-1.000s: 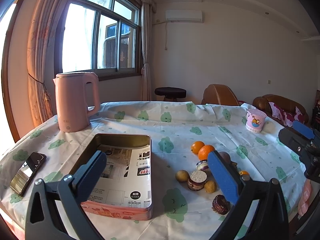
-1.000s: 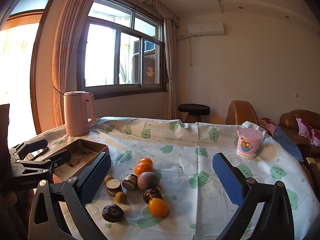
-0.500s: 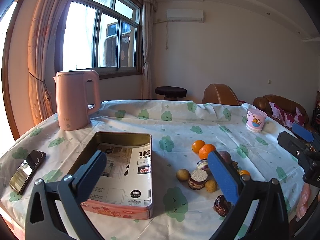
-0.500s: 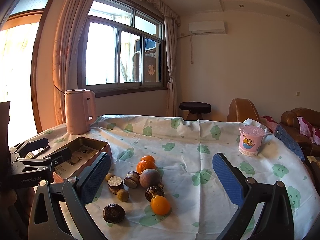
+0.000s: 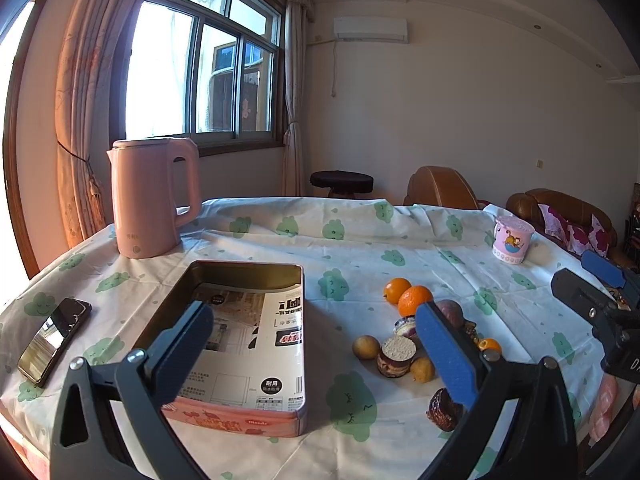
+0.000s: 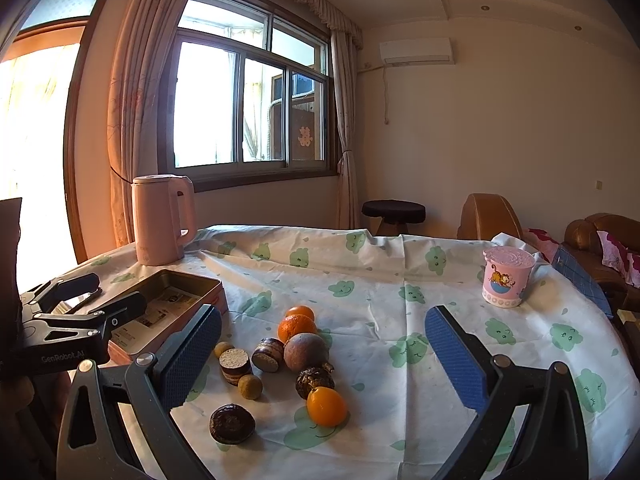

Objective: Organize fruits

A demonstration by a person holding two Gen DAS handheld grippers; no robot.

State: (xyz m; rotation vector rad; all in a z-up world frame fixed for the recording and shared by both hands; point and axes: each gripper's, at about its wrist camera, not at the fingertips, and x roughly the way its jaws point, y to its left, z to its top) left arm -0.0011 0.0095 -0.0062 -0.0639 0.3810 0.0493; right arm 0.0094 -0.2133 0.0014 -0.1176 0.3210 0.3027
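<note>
A cluster of fruits lies on the tablecloth: two oranges [image 6: 297, 327], a purple passion fruit [image 6: 305, 352], a small orange kumquat [image 6: 326, 406], small yellow-brown fruits [image 6: 250, 386] and dark round pieces [image 6: 232, 423]. The oranges [image 5: 414, 300] also show in the left wrist view. An open metal tin [image 5: 248, 328] lined with printed paper sits left of them. My left gripper [image 5: 316, 344] is open above the tin's right edge. My right gripper [image 6: 324, 356] is open, hovering near the fruit cluster. Both are empty.
A pink kettle [image 5: 152, 196] stands at the back left. A phone [image 5: 54, 340] lies at the left table edge. A pink cartoon cup [image 6: 507, 276] stands at the right. A stool and brown sofas are beyond the table.
Both grippers drifted slightly; the right wrist view shifted a little toward the fruits. Nothing was grasped or moved.
</note>
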